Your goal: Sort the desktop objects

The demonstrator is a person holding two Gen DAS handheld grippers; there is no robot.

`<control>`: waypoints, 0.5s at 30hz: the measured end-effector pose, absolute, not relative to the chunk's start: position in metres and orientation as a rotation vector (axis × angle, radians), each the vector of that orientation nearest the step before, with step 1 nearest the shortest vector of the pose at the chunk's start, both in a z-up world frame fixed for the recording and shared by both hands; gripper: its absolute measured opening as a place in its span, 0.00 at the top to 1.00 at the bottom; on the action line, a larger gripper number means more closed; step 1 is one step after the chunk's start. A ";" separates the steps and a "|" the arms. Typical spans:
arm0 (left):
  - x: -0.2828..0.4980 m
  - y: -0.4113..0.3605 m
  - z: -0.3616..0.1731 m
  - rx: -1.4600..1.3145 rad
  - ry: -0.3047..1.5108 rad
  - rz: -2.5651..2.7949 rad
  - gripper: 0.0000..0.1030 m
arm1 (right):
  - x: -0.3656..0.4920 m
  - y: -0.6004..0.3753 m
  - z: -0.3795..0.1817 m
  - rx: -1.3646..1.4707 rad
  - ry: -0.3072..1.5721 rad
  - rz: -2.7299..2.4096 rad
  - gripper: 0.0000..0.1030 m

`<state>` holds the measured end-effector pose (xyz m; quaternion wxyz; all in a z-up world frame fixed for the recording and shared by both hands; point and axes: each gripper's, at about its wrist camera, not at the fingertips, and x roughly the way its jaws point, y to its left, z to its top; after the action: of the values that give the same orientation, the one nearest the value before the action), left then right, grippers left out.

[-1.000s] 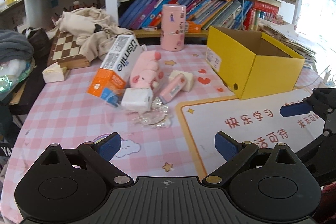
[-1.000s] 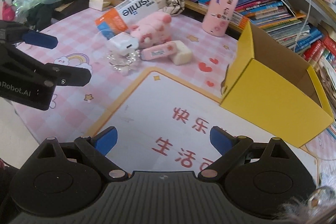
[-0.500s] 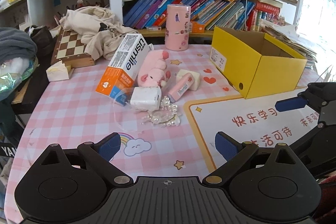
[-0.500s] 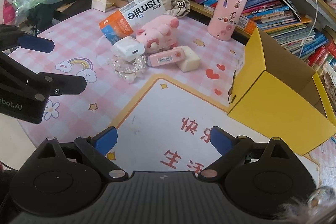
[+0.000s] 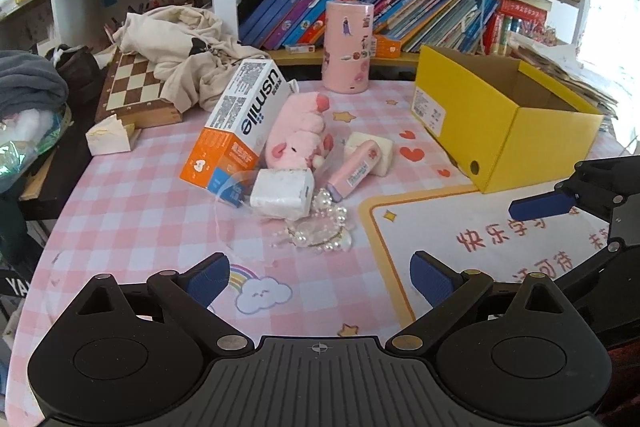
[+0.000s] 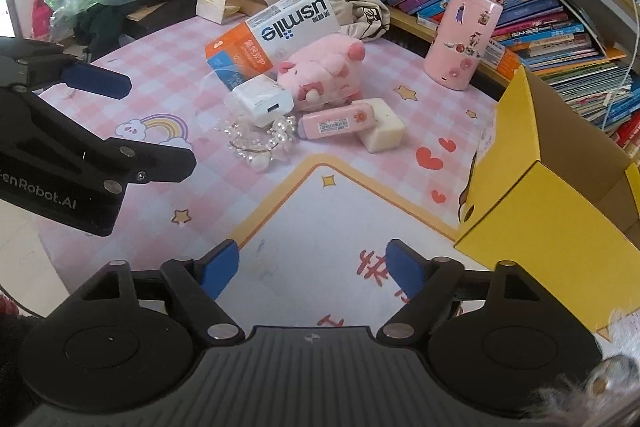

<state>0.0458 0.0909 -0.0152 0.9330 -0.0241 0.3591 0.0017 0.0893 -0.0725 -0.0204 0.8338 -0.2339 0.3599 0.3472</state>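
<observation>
"usmile" box (image 5: 240, 131) leans on pink pig plush (image 5: 298, 137).

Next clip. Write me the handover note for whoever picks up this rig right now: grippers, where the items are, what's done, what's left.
Left gripper: open, empty, above the pink checked table.
Right gripper: open, empty, over the white mat.
Clustered on the table: usmile box, pink plush pig, white charger, pearl bracelet, pink case, cream block.
Yellow box: nothing visible inside.
Done: nothing sorted. Left: everything.
</observation>
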 end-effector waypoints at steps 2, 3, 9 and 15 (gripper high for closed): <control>0.051 0.092 -0.016 -0.052 0.741 0.007 0.05 | 0.096 -0.072 -0.023 -0.494 0.774 0.741 0.28; 0.054 0.093 -0.017 -0.054 0.744 0.009 0.05 | 0.100 -0.071 -0.024 -0.494 0.781 0.744 0.29; 0.071 0.095 -0.021 -0.065 0.752 -0.005 0.06 | 0.114 -0.063 -0.030 -0.520 0.801 0.807 0.45; 0.091 0.100 -0.026 -0.094 0.766 0.033 0.09 | 0.130 -0.055 -0.035 -0.532 0.810 0.834 0.47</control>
<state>0.0906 0.1003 -0.0262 0.9263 -0.0459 0.3737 0.0159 0.1296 -0.0548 -0.0349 0.8027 -0.2482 0.3778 0.3891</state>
